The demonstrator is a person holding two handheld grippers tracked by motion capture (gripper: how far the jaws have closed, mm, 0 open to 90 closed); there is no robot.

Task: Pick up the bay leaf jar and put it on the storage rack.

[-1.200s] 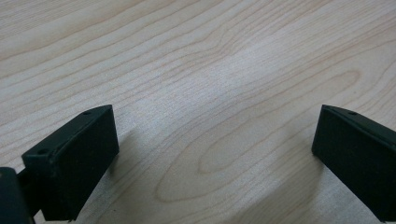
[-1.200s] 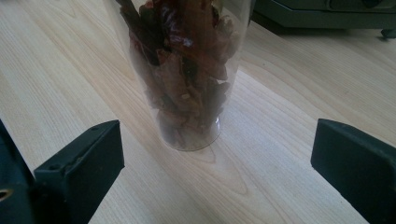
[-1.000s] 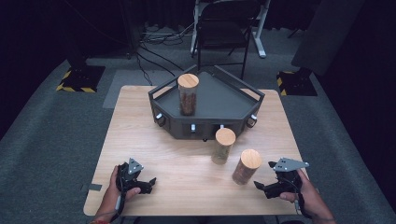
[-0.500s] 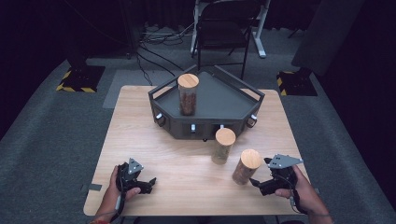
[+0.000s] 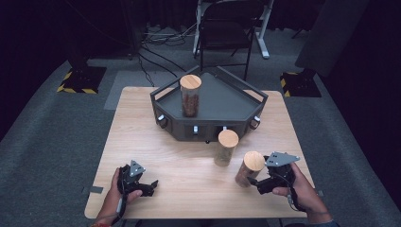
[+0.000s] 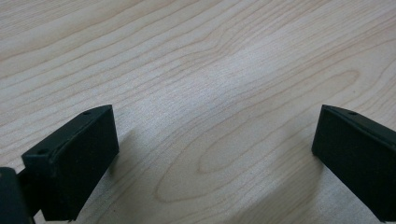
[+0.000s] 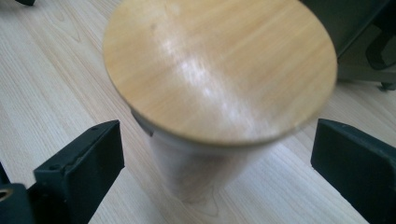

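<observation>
1. Three wooden-lidded jars show from above: one on the dark tray [image 5: 236, 101], two on the table [image 5: 142, 127]. The right gripper [image 5: 256, 182] sits just beside the nearest jar [image 5: 249, 169].
2. Left gripper [image 6: 212, 154]: jaws wide apart over bare wood.
3. Right gripper [image 7: 217, 158]: jaws spread, flanking the jar's lid [image 7: 219, 70], not touching.

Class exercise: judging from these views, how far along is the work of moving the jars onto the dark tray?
Done: one jar already stands on the dark tray. In hand: the right gripper, jaws open, sits beside the nearest jar, which stands between its jaws without being clamped. Left: that jar and the middle jar are both on the table. The left gripper is open over bare wood.
</observation>
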